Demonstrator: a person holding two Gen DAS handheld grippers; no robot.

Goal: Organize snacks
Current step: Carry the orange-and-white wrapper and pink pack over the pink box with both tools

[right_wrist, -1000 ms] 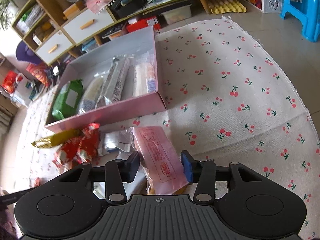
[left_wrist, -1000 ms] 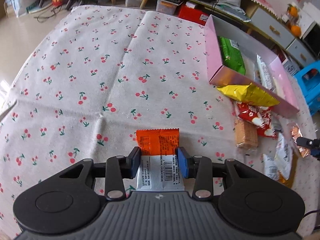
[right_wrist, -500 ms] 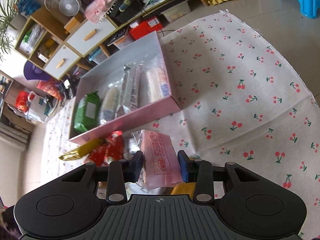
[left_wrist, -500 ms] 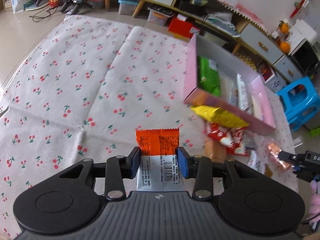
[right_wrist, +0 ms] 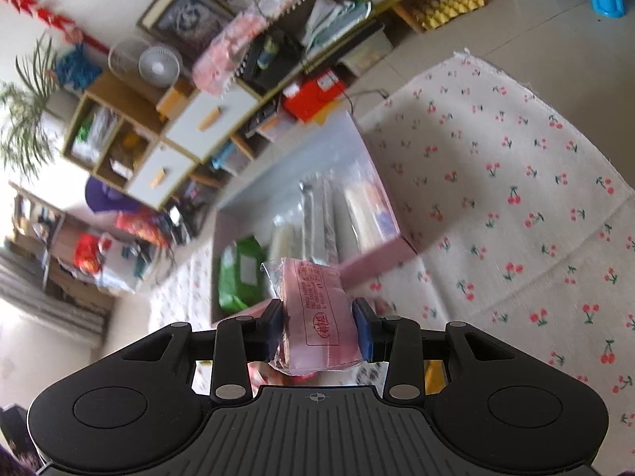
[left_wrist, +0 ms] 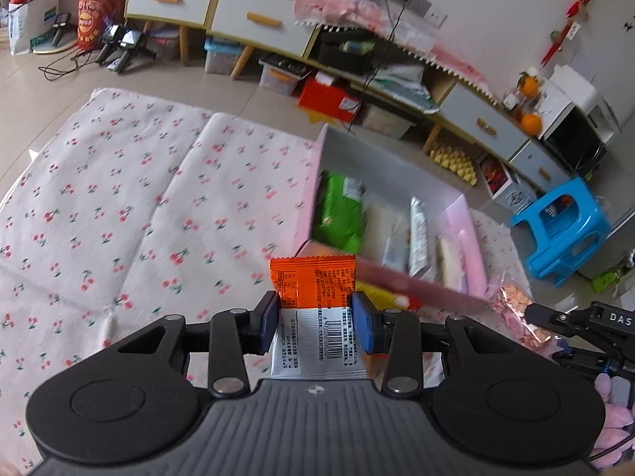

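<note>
My left gripper (left_wrist: 315, 323) is shut on an orange and silver snack packet (left_wrist: 313, 289), held above the cherry-print cloth (left_wrist: 119, 218) just in front of the pink box (left_wrist: 401, 279). The box holds a green packet (left_wrist: 343, 210) and several pale long packets (left_wrist: 416, 234). My right gripper (right_wrist: 319, 329) is shut on a pink snack packet (right_wrist: 317, 309), raised over the near wall of the same pink box (right_wrist: 381, 261). That right gripper and its pink packet (left_wrist: 516, 317) also show at the right of the left wrist view.
A yellow packet (left_wrist: 385, 297) lies on the cloth against the box's near wall. A blue stool (left_wrist: 563, 230) stands to the right. Low cabinets and shelves with clutter (left_wrist: 278, 20) line the wall behind the cloth. The cloth (right_wrist: 516, 198) stretches right of the box.
Both grippers have risen and tilted up with their packets. The left one has moved right toward the box. The right one has lifted the pink packet off the cloth.
</note>
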